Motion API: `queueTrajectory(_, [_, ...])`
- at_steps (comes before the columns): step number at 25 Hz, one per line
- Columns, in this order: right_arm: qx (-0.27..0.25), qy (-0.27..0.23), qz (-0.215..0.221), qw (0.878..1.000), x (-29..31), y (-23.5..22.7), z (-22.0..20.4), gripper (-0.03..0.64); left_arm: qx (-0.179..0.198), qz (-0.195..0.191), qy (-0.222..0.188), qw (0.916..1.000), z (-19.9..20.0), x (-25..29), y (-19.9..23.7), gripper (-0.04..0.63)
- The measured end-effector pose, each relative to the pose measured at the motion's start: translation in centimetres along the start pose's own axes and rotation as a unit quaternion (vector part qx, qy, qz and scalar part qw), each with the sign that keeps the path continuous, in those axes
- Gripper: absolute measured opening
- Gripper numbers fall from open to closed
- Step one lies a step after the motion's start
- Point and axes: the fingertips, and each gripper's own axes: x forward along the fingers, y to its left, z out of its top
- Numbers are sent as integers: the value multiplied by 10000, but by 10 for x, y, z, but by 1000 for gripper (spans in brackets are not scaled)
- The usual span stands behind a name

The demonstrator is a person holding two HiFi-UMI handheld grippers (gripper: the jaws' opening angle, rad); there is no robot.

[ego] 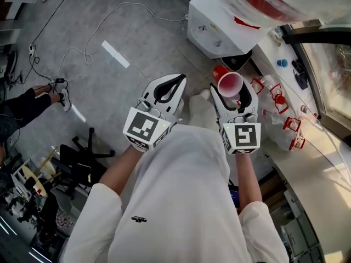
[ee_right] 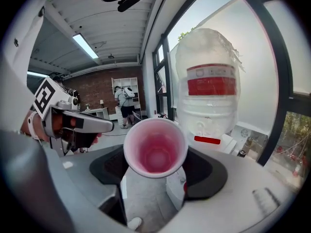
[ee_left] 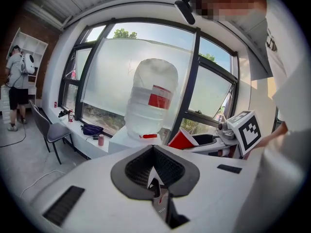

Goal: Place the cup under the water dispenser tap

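Right gripper [ego: 235,98] pinches red cup [ego: 229,83]; left gripper [ego: 176,81] jaws pressed together, empty. Person should keep cup level, centre it under water dispenser [ego: 216,29] red tap [ee_right: 210,140].

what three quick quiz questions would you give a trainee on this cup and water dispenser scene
1. Multiple choice: the cup sits between the jaws of A) the left gripper, B) the right gripper, C) neither.
2. True or false: the cup stands under the tap of the water dispenser.
3. Fill in: the left gripper's jaws are ____ and hold nothing.

Key: 1 B. 2 false, the cup is held in the air short of the water dispenser. 3 together.
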Motion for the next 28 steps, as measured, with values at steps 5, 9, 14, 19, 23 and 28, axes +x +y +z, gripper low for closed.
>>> queueTrajectory(5, [17,92,14,10000,25,-6,-23,348,-142,43,126,9998,-23,18,15,6])
queueTrajectory(9, [31,206,45,9998,48,-11,-46,348,-236,111,269,9993,-48,31,31,6])
queueTrajectory(14, [62,318,36,9995,78,-18,-79,348,-232,160,389,9988,-75,47,50,6])
queueTrajectory(19, [119,435,110,9989,105,-19,-112,348,-239,211,425,9986,-98,60,65,6])
queueTrajectory(23, [127,504,109,9986,126,-24,-137,348,-260,183,485,9983,-117,74,75,6])
queueTrajectory(28, [166,599,96,9980,147,-24,-166,348,-316,207,569,9977,-146,84,86,6])
